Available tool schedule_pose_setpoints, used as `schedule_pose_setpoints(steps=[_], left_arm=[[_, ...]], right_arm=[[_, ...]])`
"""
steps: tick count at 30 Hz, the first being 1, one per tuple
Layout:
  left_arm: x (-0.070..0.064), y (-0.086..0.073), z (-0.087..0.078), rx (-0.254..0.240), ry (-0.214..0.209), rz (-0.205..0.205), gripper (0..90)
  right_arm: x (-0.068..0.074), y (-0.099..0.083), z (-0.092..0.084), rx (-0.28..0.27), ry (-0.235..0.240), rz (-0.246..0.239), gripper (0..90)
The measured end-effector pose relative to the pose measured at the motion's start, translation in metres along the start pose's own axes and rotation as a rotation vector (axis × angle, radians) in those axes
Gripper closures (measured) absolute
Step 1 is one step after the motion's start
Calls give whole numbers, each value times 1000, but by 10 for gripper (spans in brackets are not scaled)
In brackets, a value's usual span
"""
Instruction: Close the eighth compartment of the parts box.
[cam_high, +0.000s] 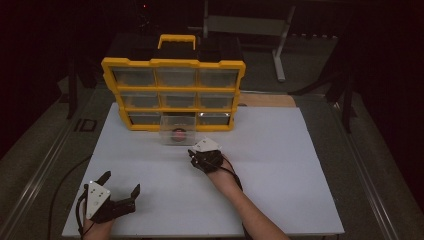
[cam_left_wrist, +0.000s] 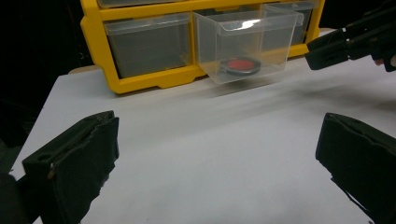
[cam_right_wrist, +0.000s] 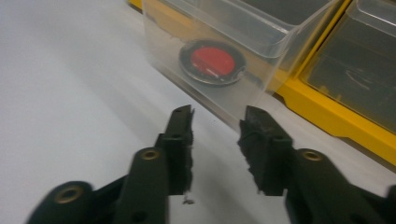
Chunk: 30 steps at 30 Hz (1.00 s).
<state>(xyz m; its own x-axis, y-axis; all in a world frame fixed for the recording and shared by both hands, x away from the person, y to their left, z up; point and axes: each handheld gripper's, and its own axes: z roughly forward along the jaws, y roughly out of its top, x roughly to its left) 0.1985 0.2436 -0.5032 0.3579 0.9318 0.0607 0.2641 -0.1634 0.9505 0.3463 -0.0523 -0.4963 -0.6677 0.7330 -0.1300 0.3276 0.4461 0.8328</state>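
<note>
Though claw (cam_right_wrist: 215, 123) nears, drawer (cam_right_wrist: 205, 42) just beyond.

Dim rm, grey floor (cam_high: 310, 65), white metal stand (cam_high: 280, 45) at back.

Your organiser (cam_high: 173, 94) is standing at the table's (cam_high: 280, 190) far edge. Its bottom-middle drawer (cam_high: 177, 131) is sticking out toward you, with a disc (cam_high: 177, 134) lying in it.

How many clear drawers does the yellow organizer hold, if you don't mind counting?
9: three rows of three in the yellow organizer. Eight sit closed; the bottom middle drawer is pulled out, holding a red disc.
</note>
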Motion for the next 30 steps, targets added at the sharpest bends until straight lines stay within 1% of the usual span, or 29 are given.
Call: schedule_pose_setpoints(steps=[2, 6, 8, 10, 11, 13, 15, 20, 29, 30], left_arm=[[0, 0, 0, -3, 0, -3, 0], [0, 0, 0, -2, 0, -4, 0], [0, 0, 0, -2, -1, -5, 0], [0, 0, 0, -3, -2, -5, 0], [0, 0, 0, -4, -2, -4, 0], [0, 0, 0, -3, -1, -4, 0], [1, 0, 0, -4, 0, -5, 0], [1, 0, 0, -4, -1, -6, 0], [2, 0, 0, -4, -4, -9, 0], [2, 0, 0, -3, -3, -9, 0]], right_arm=[[-1, 0, 0, -1, -13, 5, 728], [-3, 2, 2, 3, -29, -8, 846], [-5, 3, 3, 5, -23, -4, 887], [-5, 6, 5, 6, -24, -9, 895], [-5, 7, 7, 6, -17, -12, 896], [-3, 9, 9, 10, -22, -23, 898], [-2, 11, 10, 10, -12, -28, 899], [-2, 13, 16, 16, -6, -41, 899], [4, 17, 27, 3, 2, -76, 900], [4, 17, 28, 3, 3, -73, 900]])
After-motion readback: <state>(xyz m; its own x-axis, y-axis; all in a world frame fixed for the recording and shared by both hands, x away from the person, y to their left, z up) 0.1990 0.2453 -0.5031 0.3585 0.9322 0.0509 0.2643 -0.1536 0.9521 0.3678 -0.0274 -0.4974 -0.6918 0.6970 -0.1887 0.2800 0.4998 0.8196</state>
